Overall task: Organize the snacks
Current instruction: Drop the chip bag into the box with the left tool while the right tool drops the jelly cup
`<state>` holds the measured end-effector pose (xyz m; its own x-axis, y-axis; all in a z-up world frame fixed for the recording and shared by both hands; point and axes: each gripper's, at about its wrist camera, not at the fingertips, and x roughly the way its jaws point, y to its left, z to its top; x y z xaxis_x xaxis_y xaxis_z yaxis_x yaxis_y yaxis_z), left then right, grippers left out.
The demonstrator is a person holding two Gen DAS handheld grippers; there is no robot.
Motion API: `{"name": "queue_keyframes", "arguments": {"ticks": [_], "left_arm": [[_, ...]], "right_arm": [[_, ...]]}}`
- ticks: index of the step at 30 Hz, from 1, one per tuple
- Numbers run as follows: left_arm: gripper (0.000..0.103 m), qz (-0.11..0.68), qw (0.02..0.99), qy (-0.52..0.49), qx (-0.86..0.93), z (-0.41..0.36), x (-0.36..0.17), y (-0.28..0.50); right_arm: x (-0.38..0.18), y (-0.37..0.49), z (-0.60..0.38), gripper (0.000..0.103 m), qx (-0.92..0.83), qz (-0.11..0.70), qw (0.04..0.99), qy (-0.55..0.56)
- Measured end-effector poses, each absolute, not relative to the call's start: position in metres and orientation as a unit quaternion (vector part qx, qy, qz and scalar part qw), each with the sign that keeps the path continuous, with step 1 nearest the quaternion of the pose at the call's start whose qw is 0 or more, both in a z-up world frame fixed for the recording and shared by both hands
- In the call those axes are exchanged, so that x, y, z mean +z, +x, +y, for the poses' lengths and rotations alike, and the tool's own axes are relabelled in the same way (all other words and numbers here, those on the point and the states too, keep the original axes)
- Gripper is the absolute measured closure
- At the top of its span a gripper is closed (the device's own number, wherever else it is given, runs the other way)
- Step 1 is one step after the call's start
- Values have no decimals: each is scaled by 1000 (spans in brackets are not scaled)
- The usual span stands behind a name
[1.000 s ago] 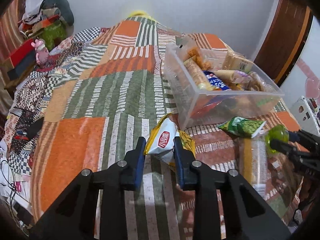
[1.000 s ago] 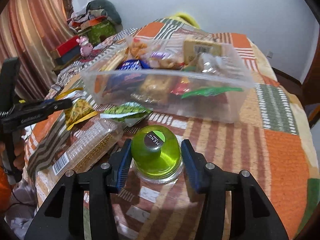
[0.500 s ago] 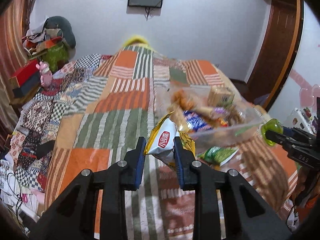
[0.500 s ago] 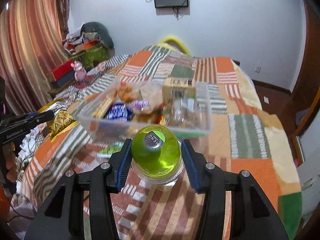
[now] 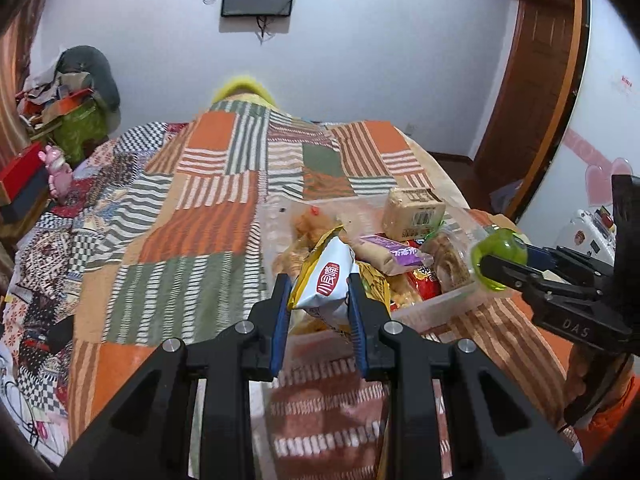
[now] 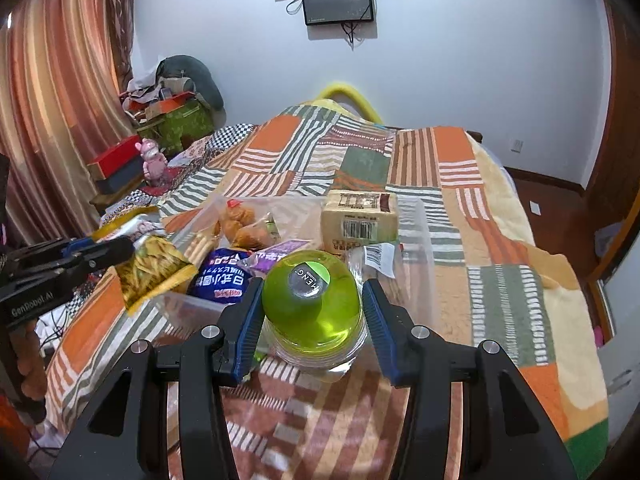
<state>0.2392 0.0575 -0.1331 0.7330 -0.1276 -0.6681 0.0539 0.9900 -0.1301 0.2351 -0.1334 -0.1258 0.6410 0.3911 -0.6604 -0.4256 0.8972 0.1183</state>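
My left gripper (image 5: 319, 292) is shut on a yellow and white chip bag (image 5: 326, 284), held in the air just before the clear plastic bin (image 5: 448, 300). In the right wrist view the same bag (image 6: 154, 268) hangs at the bin's left side under the left gripper (image 6: 116, 254). My right gripper (image 6: 312, 300) is shut on a green jelly cup (image 6: 312, 304), lifted near the bin's front wall (image 6: 192, 308). From the left wrist view that cup (image 5: 498, 252) shows at the bin's right corner. The bin holds several snack packs, among them a tan boxed pack (image 6: 360, 220) and a blue bag (image 6: 224, 276).
A patchwork blanket (image 5: 192, 248) covers the bed under the bin. Boxes, a pink toy (image 6: 154, 164) and piled clothes stand at the bed's left side by a curtain (image 6: 52, 100). A wooden door (image 5: 532, 92) is at the right, a screen (image 6: 338, 0) hangs on the wall.
Both grippers have risen with their loads and moved toward the bin. The bag now hangs at the bin's near left edge, the cup at its front; the snacks left on the blanket are out of view.
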Motion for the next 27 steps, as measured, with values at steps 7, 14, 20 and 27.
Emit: {"name": "queue_keyframes", "arguments": {"ticks": [7, 14, 20, 27], "left_arm": [[76, 374, 924, -46, -63, 44, -150, 268], [76, 382, 921, -35, -63, 35, -162, 282], [70, 387, 919, -40, -59, 39, -160, 275], [66, 366, 928, -39, -52, 48, -135, 239]], "right_arm": [[-137, 261, -125, 57, 227, 368, 901, -21], [-145, 267, -125, 56, 225, 380, 897, -21], [-137, 261, -128, 50, 220, 375, 900, -21], [-124, 235, -126, 45, 232, 375, 897, -22]]}}
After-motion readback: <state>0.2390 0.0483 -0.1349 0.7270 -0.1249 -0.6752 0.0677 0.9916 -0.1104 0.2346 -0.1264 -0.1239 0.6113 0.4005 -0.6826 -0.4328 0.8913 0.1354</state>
